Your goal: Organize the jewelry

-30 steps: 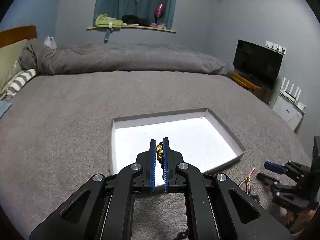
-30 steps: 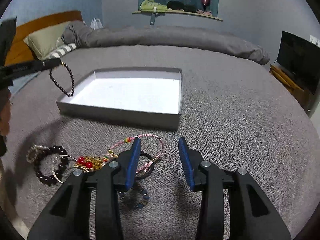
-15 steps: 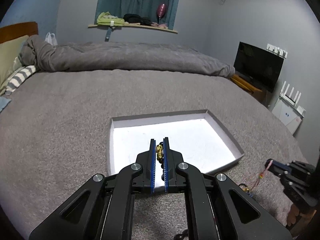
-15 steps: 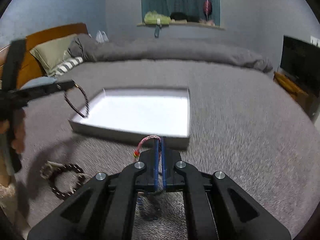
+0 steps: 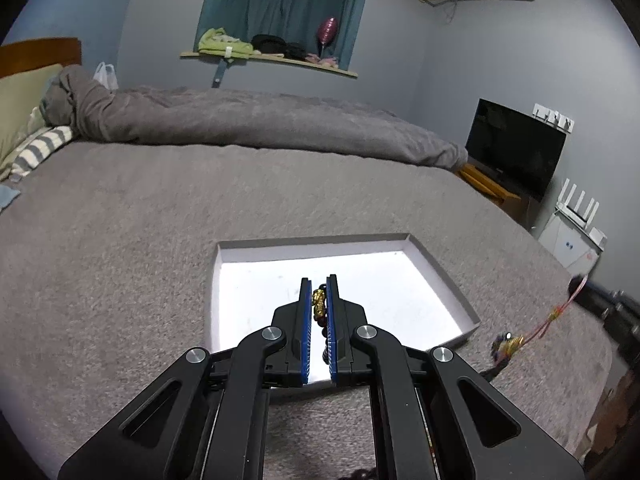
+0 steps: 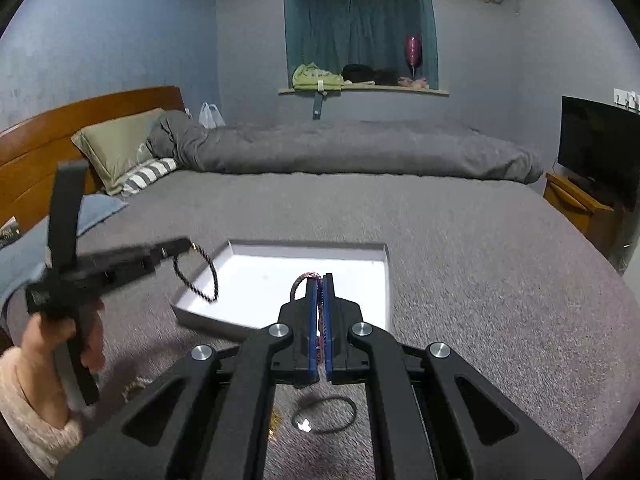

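Currently, in the right wrist view, the left gripper [image 6: 188, 245] is sitting at the left of the frame, pinching a dark beaded bracelet [image 6: 198, 276] that is hanging over the near left corner of the white tray [image 6: 386, 276]. At centre, the right gripper [image 6: 319, 280] is clamping a pink braided cord [image 6: 301, 281], its loop sticking up above the pads. At lower centre a dark ring-shaped band [image 6: 332, 416] is lying on the grey bedspread [image 6: 480, 280].
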The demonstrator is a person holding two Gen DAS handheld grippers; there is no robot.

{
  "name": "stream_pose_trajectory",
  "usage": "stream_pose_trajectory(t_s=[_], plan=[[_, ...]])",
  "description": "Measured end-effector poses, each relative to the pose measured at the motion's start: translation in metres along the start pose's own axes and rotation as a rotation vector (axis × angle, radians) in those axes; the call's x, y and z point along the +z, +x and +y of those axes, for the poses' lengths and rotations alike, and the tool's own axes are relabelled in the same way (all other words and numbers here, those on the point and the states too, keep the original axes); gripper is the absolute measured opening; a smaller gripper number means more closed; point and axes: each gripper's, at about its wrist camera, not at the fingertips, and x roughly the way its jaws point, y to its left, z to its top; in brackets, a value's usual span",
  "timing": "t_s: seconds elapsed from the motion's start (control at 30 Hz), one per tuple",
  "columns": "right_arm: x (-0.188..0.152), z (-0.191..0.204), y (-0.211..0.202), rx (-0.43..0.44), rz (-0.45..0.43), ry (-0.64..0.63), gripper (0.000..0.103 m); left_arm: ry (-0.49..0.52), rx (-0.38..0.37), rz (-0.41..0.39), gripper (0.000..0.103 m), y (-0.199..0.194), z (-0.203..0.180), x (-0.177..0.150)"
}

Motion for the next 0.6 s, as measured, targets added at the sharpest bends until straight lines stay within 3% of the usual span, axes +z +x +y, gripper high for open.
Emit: stream_pose_trajectory(t_s=[0.27,0.33,0.43,0.6], plan=[[0.01,0.007,-0.006,0.06,-0.029,0.032,0.002,-0.016,0.0,0.007,0.007,0.002,0.013,-0.001],[0.005,0.01,-0.008,0.022,-0.029,0.0,0.002,-0.013,-0.003,0.005,0.007,0.001,0.013,-0.001],[-0.004,0.009,-0.001,0.065,0.026,0.016,0.002,-0.005,-0.004,0.006,0.007,0.0,0.01,-0.001],[-0.04,0.008,0.016,0.06,0.153,-0.016,0.002,0.014,-0.005,0.012,0.007,0.001,0.005,-0.005]])
